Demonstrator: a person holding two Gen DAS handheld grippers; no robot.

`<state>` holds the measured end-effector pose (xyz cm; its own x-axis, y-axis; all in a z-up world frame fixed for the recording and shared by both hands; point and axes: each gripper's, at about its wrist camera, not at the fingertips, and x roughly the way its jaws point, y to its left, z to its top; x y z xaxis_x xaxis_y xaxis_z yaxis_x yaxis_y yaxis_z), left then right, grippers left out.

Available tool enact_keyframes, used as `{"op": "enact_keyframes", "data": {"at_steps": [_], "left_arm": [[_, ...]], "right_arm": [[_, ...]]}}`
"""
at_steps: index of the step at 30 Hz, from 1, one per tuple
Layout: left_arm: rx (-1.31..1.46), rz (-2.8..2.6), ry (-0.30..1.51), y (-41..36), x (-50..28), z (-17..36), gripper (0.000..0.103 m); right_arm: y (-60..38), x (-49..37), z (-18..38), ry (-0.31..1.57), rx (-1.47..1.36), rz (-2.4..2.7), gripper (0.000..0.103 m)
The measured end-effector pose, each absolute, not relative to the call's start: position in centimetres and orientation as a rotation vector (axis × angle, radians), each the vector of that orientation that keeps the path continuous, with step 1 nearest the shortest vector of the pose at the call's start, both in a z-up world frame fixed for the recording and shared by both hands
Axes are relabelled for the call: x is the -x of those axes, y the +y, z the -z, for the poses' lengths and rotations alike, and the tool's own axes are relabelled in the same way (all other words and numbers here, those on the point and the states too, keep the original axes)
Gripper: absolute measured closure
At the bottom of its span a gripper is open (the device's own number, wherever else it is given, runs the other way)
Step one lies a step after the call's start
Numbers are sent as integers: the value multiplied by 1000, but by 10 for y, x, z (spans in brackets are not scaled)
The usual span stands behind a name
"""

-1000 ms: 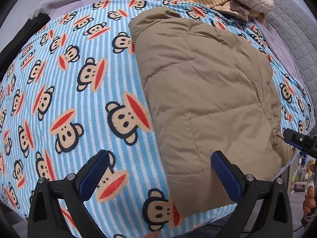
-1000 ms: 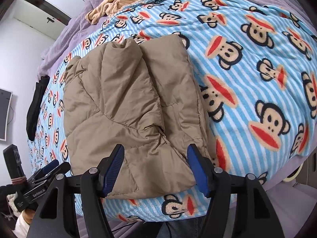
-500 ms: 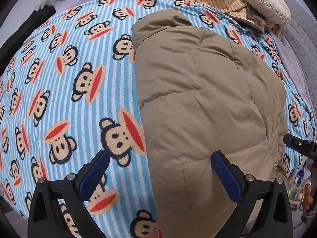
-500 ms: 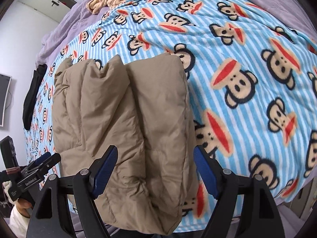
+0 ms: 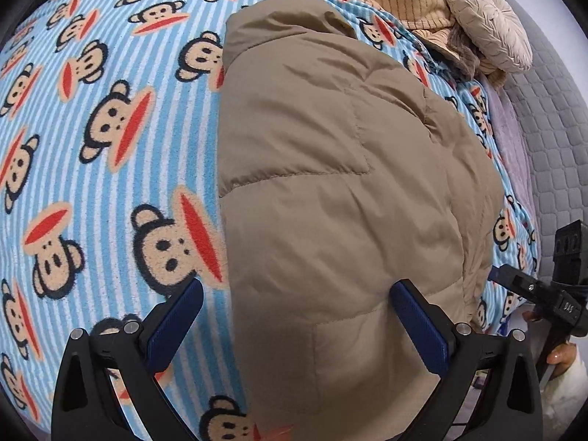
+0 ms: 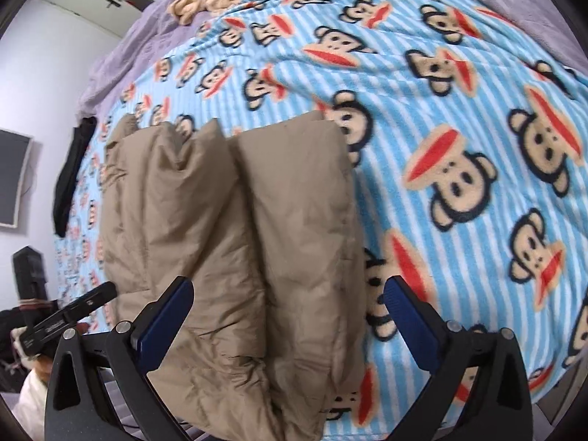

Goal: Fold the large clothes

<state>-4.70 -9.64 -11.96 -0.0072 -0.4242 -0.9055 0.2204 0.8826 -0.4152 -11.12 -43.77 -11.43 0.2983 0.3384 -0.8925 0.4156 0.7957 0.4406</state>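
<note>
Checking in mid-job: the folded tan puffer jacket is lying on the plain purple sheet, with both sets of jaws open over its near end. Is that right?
Not quite. The tan puffer jacket lies on the blue-striped monkey-print blanket, not the plain purple sheet, which only shows beyond the blanket's edge in the right wrist view. The rest holds: the left gripper is open, the right gripper is opening, nothing gripped.

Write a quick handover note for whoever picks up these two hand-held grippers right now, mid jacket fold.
Left hand-held gripper: open, holding nothing, over the near left edge of the tan puffer jacket.
Right hand-held gripper: jaws opening, jacket fabric below them, not pinched.
Jacket lies on the monkey-print blanket, near end overhanging the bed edge.
Done: both sides folded inward lengthwise, meeting along the middle.
Left: probably grip the near end and fold it up toward the collar.
</note>
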Motion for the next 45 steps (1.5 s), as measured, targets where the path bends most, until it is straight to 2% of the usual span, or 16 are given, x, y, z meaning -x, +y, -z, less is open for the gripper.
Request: {"op": "enact_keyframes", "data": {"at_steps": [7, 11, 15, 21, 27, 28, 32, 34, 35, 36, 39, 45], "left_arm": [[298, 627, 1529, -99, 24, 146, 0], [362, 684, 1557, -103, 13, 162, 0], [416, 704, 1580, -110, 7, 175, 0], [441, 710, 1591, -121, 5, 189, 0], [443, 672, 1592, -135, 2, 189, 1], [425, 667, 1577, -138, 4, 184, 2], [389, 658, 1528, -142, 6, 165, 20], [397, 656, 1512, -141, 7, 158, 26], [403, 661, 1504, -140, 7, 155, 28], [409, 668, 1494, -138, 8, 152, 29], [432, 695, 1473, -130, 9, 145, 30], [467, 747, 1425, -98, 0, 128, 30]], "right_arm": [[-423, 93, 140, 1401, -578, -27, 0], [-449, 90, 173, 1449, -738, -63, 0], [-469, 88, 175, 1328, -1008, -256, 0], [-460, 61, 188, 1422, -797, -235, 0], [-458, 44, 223, 1424, -933, -297, 0], [-458, 43, 225, 1421, -950, -291, 0], [-458, 48, 225, 1412, -1010, -282, 1], [-458, 47, 228, 1418, -1065, -285, 10], [-458, 49, 229, 1407, -1104, -300, 27], [-457, 49, 228, 1386, -1132, -315, 38], [-457, 51, 217, 1348, -1124, -340, 54], [-445, 46, 190, 1289, -1122, -362, 59]]}}
